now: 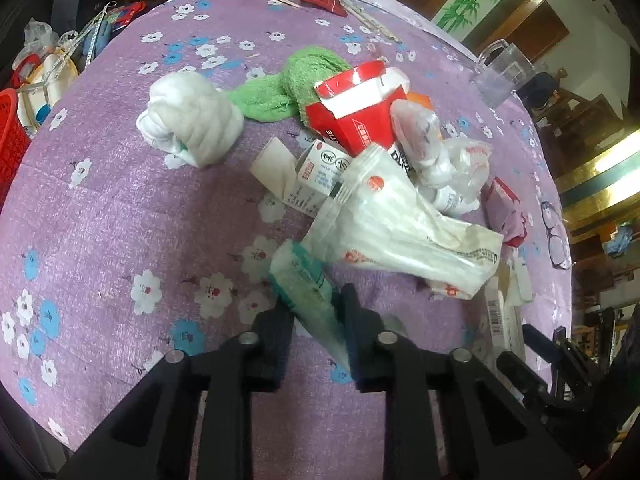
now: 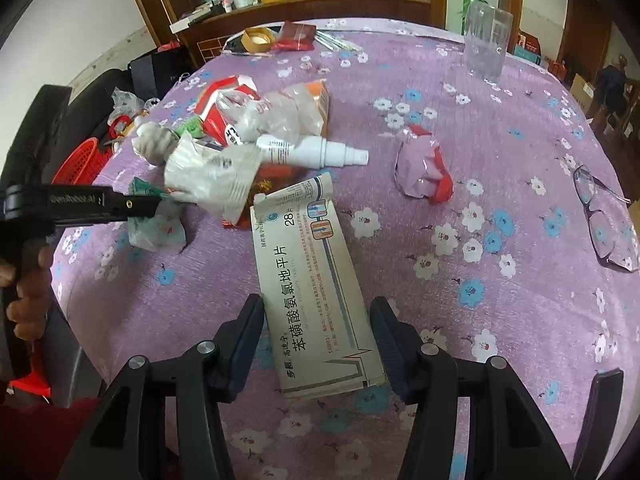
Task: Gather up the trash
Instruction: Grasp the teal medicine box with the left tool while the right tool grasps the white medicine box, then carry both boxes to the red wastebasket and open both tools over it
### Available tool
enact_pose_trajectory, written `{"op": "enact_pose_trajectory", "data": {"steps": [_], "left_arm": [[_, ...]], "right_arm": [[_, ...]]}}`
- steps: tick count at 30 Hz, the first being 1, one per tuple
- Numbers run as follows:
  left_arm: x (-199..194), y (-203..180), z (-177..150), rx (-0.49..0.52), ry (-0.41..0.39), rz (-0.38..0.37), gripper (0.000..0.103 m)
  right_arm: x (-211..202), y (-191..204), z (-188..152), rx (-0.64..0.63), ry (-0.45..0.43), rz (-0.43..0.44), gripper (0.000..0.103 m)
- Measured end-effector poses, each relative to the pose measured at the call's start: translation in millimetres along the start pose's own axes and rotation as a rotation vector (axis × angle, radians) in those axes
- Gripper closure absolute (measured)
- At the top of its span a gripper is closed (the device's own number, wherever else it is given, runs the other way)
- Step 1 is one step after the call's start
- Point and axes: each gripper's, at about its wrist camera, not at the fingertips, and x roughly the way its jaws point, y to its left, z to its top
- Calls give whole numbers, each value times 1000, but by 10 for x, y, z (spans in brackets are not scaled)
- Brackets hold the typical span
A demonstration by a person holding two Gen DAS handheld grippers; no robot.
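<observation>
Crinkly teal-green wrapper (image 1: 308,292) sits pinched between the left gripper (image 1: 316,312) fingers, low over the purple tablecloth (image 1: 120,200), just beside the trash pile w/ the white plastic bag (image 1: 400,232) and red carton (image 1: 352,108). Right gripper (image 2: 318,344) is wide, straddling the flattened medicine box (image 2: 316,280), pads not touching it, prob. still flat on the cloth, though its near end is hard to judge. To do this well: close squarely across the box's width, lift level, keep the wrapper grip firm.
</observation>
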Motion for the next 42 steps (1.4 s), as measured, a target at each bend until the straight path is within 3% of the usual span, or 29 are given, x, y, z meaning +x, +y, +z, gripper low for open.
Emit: {"op": "enact_pose_trajectory", "data": {"steps": [9, 17, 24, 34, 42], "left_arm": [[-359, -70, -223, 71, -122, -24, 88], [-757, -29, -344, 113, -242, 16, 88], [-1141, 195, -431, 118, -332, 77, 88], [-1613, 961, -364, -4, -416, 118, 88], [-1983, 1890, -115, -108, -477, 154, 88]], "right_arm": [[-151, 125, -8, -31, -46, 6, 44], [-285, 289, 68, -64, -79, 25, 44], [-345, 586, 223, -92, -66, 95, 44], [-257, 1309, 550, -171, -10, 200, 44], [-59, 2154, 1051, -212, 12, 308, 43]]}}
